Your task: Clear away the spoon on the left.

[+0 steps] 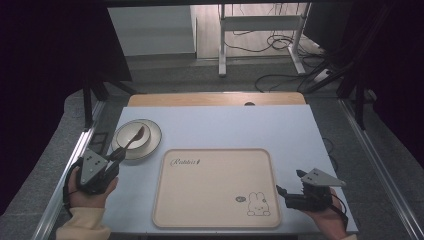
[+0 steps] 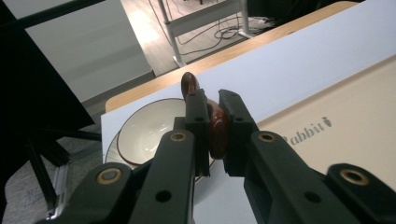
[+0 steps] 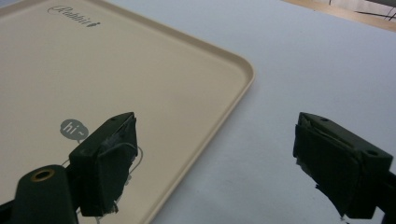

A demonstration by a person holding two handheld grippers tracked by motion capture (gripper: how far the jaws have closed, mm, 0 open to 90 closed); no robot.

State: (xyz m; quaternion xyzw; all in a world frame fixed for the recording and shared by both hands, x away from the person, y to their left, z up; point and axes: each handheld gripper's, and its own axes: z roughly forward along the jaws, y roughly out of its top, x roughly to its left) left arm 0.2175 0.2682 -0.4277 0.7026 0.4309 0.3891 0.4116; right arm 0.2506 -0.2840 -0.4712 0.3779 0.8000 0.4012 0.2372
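Observation:
A dark brown wooden spoon (image 1: 135, 139) slants over a white bowl (image 1: 128, 136) that sits on a brown-rimmed plate (image 1: 151, 143) at the table's left. My left gripper (image 1: 118, 154) is shut on the spoon's handle, just in front of the plate. In the left gripper view the spoon (image 2: 189, 84) stands clamped between the two black jaws of my left gripper (image 2: 215, 117), above the bowl (image 2: 149, 130). My right gripper (image 1: 290, 183) rests at the right edge of a beige tray (image 1: 215, 151), open and with nothing in it. The right gripper (image 3: 219, 156) straddles the tray's rim (image 3: 245, 79).
The tray carries a rabbit drawing (image 1: 258, 205) and the word "Rabbit" (image 1: 185, 162). It lies on a pale blue mat (image 1: 240, 125) over a wooden table. A metal desk frame (image 1: 260, 22) and cables stand on the floor beyond.

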